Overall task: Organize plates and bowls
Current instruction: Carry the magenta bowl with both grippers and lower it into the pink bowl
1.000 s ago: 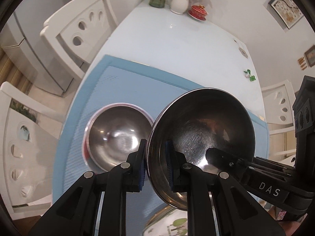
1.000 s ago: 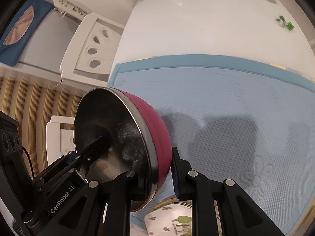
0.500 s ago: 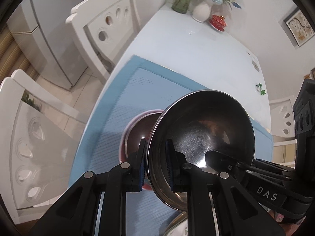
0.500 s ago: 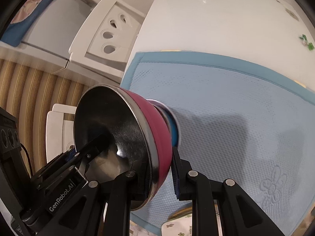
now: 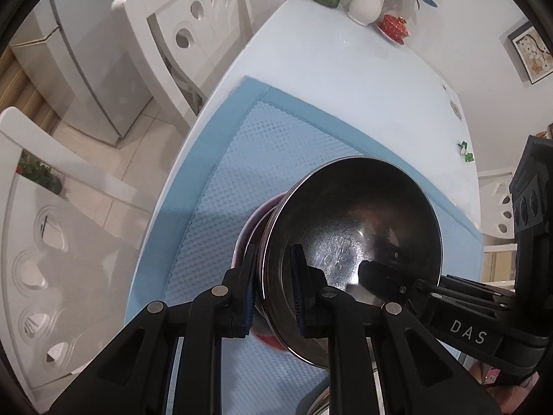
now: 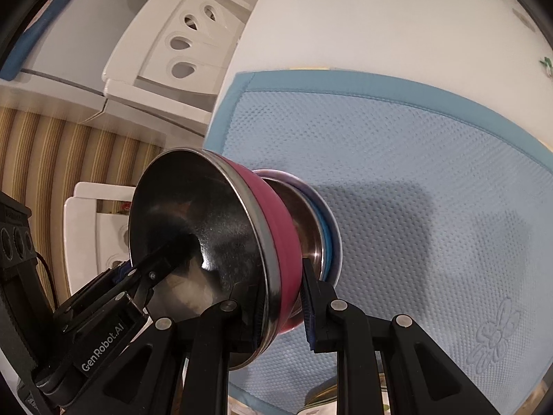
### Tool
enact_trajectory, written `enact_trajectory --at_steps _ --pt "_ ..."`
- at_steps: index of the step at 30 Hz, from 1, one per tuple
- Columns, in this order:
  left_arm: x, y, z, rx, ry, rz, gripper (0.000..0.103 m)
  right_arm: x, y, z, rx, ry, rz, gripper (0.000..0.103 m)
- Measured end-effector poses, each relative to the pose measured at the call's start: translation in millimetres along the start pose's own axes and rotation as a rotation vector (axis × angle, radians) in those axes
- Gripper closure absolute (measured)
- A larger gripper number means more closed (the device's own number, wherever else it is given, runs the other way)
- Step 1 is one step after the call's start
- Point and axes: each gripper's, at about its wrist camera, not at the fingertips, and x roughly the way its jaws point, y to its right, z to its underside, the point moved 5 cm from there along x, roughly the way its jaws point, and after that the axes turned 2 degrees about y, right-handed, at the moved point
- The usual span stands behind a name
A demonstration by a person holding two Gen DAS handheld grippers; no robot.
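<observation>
Gripping one tilted magenta bowl (image 6: 266, 228), both grippers.

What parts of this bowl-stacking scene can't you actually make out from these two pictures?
- Lower bowl: in the left wrist view the pink bowl covers nearly all of it; whether they touch is unclear.
- Patterned dish: cut off by the bottom edge, right wrist view.
- Small green item on the table: too small to identify.

- Left gripper (image 5: 273, 290) points steeply down, its 2 jaws pinched on the rim of the bowl (image 5: 352, 238).
- Right gripper (image 6: 281, 306) also points steeply down, clamped on the same bowl's opposite rim.
</observation>
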Motion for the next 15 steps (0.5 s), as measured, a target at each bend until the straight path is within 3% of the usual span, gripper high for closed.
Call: enact_trajectory --at_steps 15 --pt "13.4 -6.7 5.7 0.005 -0.023 0.004 0.089 15.7 4.0 -1.8 0.015 -0.028 0.015 0.085"
